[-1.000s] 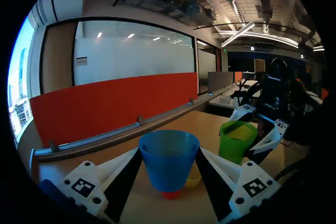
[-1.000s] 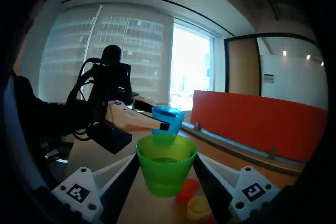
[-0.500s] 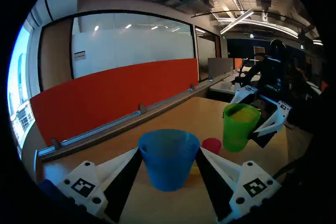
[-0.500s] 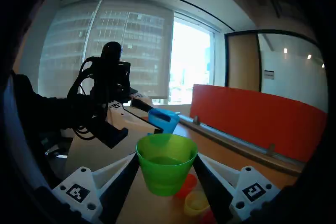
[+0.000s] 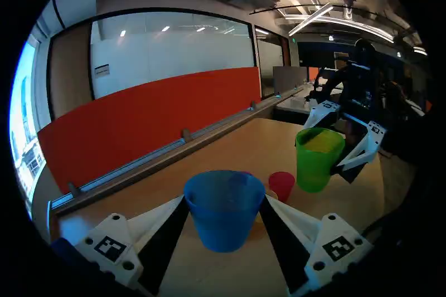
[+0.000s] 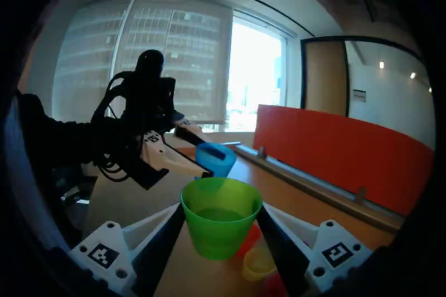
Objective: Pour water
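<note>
Two cups are gripped, one in each of your tongs. Your left tongs (image 5: 224,203) clench a blue cup (image 5: 224,219), its inside hidden from that camera. Your right tongs (image 6: 221,213) clench a green cup (image 6: 221,233) with water low inside. A red cup (image 5: 281,183) and a yellow cup (image 6: 257,263) stand on the wooden surface (image 5: 245,144), partly covered by the held cups. The arm (image 6: 61,141) behind your left tongs is a dark silhouette.

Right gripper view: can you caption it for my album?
Right gripper holds a green cup of water near the blue cup.
</note>
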A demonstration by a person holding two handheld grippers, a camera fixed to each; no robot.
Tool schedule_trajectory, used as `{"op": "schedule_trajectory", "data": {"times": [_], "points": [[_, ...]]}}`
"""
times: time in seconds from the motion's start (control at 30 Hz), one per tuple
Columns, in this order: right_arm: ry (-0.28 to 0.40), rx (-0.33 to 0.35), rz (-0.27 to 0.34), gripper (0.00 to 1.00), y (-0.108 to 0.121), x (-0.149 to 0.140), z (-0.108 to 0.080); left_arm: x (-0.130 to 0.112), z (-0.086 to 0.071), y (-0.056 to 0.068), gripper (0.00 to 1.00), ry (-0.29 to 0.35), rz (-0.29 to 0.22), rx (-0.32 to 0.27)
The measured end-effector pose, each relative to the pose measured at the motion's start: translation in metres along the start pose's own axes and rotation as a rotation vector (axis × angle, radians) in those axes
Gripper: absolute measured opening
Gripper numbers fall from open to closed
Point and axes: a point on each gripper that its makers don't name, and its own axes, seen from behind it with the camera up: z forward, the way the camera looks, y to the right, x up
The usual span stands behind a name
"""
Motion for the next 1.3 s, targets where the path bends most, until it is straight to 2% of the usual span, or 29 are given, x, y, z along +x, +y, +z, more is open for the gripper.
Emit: {"op": "schedule_trajectory", "data": {"times": [0.4, 0.67, 1.0, 1.3], "points": [[-0.101, 0.023, -0.017, 0.91, 0.0, -0.032, -0.008, -0.026, 0.008, 0.008, 0.86, -0.078, 0.035, -0.029], [-0.158, 0.056, -0.002, 0.91, -0.005, -0.052, -0.012, -0.045, 0.01, 0.015, 0.87, -0.141, 0.066, -0.056], [-0.228, 0.088, -0.005, 0.91, -0.008, -0.075, -0.015, -0.075, 0.013, 0.024, 0.86, -0.222, 0.082, -0.102], [-0.294, 0.102, -0.016, 0.91, -0.006, -0.096, -0.015, -0.1, 0.02, 0.033, 0.86, -0.285, 0.076, -0.138]]}}
